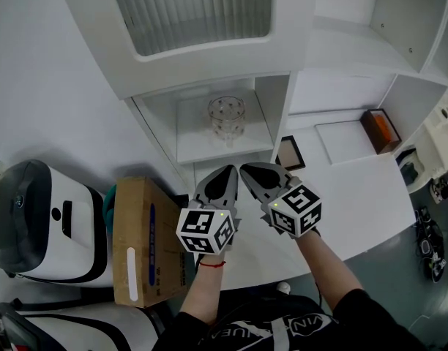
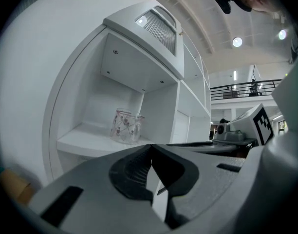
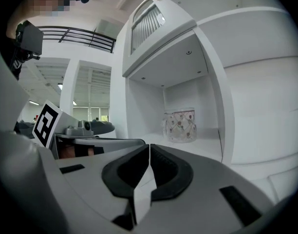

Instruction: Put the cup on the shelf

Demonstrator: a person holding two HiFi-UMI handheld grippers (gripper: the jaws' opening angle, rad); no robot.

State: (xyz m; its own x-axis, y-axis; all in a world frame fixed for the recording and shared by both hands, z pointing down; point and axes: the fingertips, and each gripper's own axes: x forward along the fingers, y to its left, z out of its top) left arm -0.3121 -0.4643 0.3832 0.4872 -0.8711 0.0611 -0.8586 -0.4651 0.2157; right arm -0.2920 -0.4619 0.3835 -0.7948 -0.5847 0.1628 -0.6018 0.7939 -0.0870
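- The left tongs [image 2: 150, 147] are pressed together along their ribbed dark pads, with nothing between them.
- The right tongs [image 3: 149, 146] are likewise pressed tip to tip and empty.
- In the head view the two sit side by side, tips angled toward each other and almost touching, low in front of the shelf unit.
- The cup [image 1: 227, 117] lies straight ahead of both tongs and above their tips, well apart from them. It stands upright, long axis vertical, mouth up, near the middle of the open compartment.
- Neither hand is clearly nearer. The cup falls left of the jaw line in the left gripper view and right of it in the right gripper view, so it sits between the two lines of aim.
- Judging by this, the cup already rests on the shelf [image 1: 198, 151], and no grasp looks called for.
- The cup is clear glass, roughly cylindrical, with a small scattered pattern on its wall. It would likely be smooth and slippery to grip.
- The shelf is matt white, flat, with square walls. A ribbed panel [image 1: 191, 9] sits above the compartment.
- Beyond are a white tabletop [image 1: 356, 189] and a brown cardboard box [image 1: 140, 240].
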